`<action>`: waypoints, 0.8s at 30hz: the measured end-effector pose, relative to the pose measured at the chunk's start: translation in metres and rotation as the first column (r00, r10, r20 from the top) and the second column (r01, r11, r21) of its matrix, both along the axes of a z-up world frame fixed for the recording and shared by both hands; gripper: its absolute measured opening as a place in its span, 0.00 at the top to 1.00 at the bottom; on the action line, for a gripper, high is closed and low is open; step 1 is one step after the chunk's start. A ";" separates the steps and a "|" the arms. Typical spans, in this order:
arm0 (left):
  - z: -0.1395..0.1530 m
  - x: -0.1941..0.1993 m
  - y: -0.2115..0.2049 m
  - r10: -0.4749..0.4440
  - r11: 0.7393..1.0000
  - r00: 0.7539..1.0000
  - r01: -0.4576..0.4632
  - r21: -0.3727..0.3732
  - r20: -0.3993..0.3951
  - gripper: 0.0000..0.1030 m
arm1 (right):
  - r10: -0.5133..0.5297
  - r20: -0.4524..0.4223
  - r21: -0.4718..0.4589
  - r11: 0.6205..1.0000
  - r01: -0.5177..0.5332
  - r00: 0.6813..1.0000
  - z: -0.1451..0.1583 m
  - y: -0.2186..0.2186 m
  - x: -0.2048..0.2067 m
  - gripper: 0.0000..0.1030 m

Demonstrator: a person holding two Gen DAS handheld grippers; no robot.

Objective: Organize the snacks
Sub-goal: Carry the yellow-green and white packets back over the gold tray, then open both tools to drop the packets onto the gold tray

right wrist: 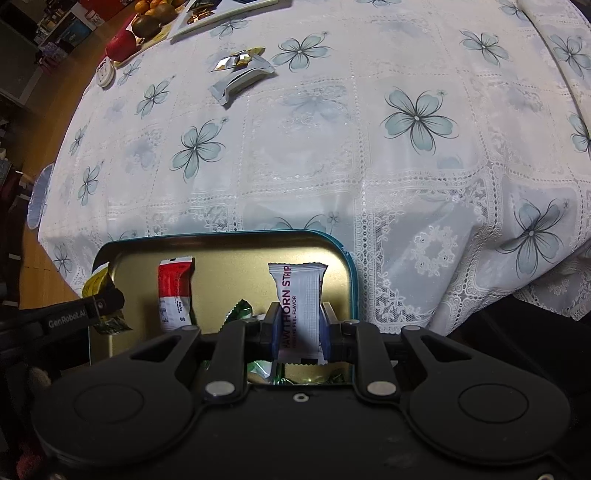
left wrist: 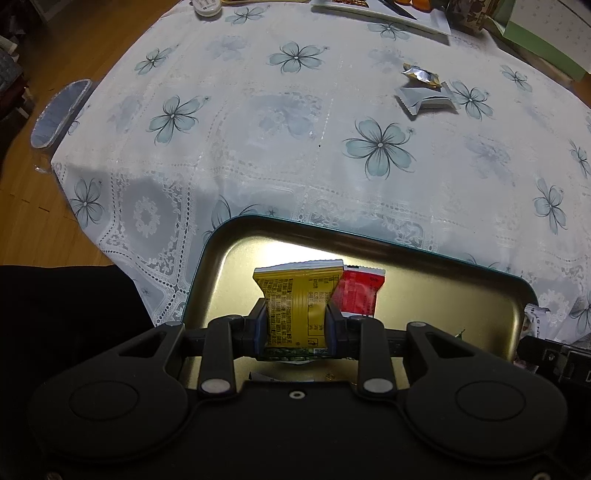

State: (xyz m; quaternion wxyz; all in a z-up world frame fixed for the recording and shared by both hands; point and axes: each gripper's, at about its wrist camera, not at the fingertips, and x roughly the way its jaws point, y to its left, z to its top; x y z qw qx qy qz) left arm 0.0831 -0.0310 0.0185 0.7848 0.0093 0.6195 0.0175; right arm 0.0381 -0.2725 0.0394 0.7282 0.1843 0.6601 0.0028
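A teal-rimmed gold tin tray (left wrist: 424,295) (right wrist: 221,254) sits at the near table edge. My left gripper (left wrist: 295,325) is shut on a yellow snack packet (left wrist: 295,299) over the tray; a red packet (left wrist: 358,295) (right wrist: 175,291) lies in the tray beside it. My right gripper (right wrist: 298,332) is shut on a white Hawthorn Strip packet (right wrist: 299,299) over the tray's right end. Green wrapped candies (right wrist: 240,314) lie in the tray below. A white packet (left wrist: 424,98) (right wrist: 240,83) and a silver-gold candy (left wrist: 423,75) (right wrist: 238,59) lie on the tablecloth farther out.
A flowered white tablecloth (left wrist: 258,110) covers the table. At the far edge stand a white tray with snacks (left wrist: 388,14), fruit (right wrist: 151,18), a small round white container (left wrist: 207,7) and a green box (left wrist: 546,40). Wooden floor (left wrist: 55,55) lies left.
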 end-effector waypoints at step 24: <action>0.003 -0.002 0.002 -0.019 0.999 1.000 0.019 -0.048 0.002 0.63 | 0.074 0.032 -0.035 0.997 -0.073 0.997 -0.001 0.022 0.000 0.78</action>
